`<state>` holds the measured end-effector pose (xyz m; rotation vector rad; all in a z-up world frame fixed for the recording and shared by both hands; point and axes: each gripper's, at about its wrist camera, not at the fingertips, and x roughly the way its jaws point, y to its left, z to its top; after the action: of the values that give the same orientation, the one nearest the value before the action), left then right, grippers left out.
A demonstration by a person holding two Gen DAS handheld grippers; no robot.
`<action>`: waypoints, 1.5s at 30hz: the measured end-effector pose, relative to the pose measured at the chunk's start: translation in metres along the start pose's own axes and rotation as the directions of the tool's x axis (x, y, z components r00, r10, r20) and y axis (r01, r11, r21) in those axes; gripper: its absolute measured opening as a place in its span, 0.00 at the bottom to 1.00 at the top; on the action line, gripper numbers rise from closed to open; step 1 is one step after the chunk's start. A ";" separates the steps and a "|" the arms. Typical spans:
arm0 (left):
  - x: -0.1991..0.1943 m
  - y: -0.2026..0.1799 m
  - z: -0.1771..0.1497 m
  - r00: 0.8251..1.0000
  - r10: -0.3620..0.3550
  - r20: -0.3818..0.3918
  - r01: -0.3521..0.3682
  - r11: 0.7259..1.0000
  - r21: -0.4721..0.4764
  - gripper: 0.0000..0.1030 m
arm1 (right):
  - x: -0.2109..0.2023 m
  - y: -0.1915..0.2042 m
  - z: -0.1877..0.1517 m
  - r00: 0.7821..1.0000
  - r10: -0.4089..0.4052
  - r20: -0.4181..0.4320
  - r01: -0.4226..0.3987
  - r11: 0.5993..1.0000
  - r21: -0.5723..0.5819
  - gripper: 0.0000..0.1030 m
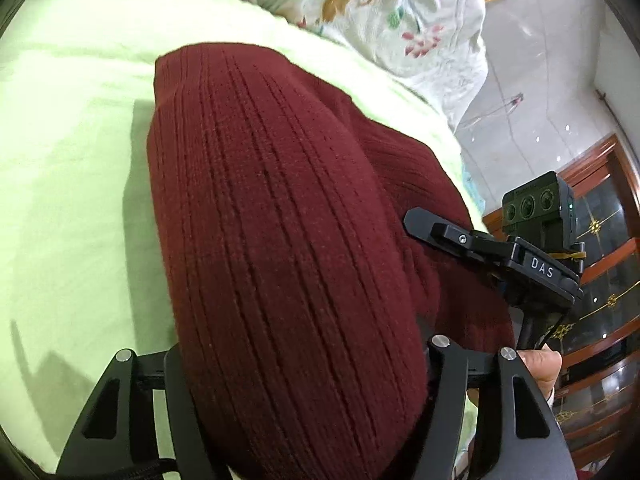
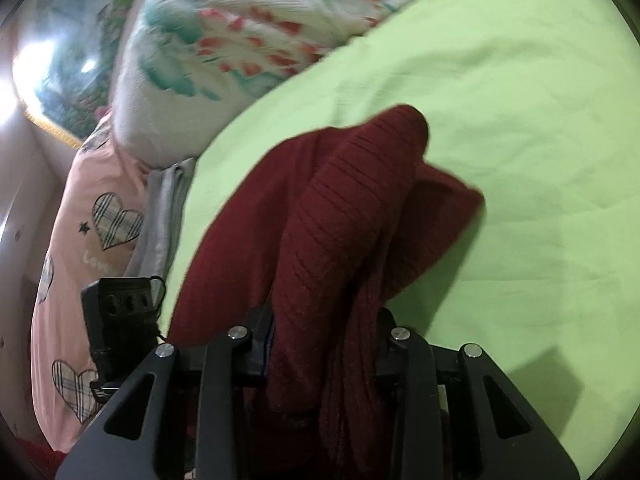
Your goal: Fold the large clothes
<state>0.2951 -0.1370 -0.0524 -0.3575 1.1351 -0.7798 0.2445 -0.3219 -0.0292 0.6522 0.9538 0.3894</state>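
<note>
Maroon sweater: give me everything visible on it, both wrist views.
The maroon sweater is a dark red ribbed knit, soft and thick-looking, with long vertical ribs. It lies bunched and partly folded on the light green bedsheet, its near end raised off the sheet. The left gripper has a wide fold of it filling the space between its fingers. The right gripper is clamped on a narrower gathered bundle, folds draping ahead of it. Collar, cuffs and sleeves cannot be told apart.

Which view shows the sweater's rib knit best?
Left wrist: the sweater fills the frame, sharp, ribs running lengthwise, spread broad on the green sheet. Right wrist shows it bunched and slightly blurred, ribs visible only on one fold.
</note>
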 end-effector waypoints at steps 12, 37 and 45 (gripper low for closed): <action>-0.153 0.050 -0.048 0.976 0.147 0.162 -0.147 0.989 -0.012 0.63 | 0.077 0.104 -0.034 0.975 0.201 -0.093 -0.211 0.971 -0.114 0.32; -0.200 0.129 -0.122 0.947 0.253 0.198 -0.225 0.963 -0.151 0.81 | 0.134 0.106 -0.076 0.979 0.139 -0.151 -0.147 0.988 -0.037 0.52; -0.230 0.105 -0.179 0.909 0.347 0.231 -0.340 0.938 -0.068 0.80 | 0.079 0.101 -0.096 0.995 0.091 -0.043 -0.093 0.995 -0.035 0.53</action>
<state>0.1257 0.1214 -0.0350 -0.2554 0.9454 -0.3975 0.2025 -0.1687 -0.0501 0.6578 0.9561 0.5028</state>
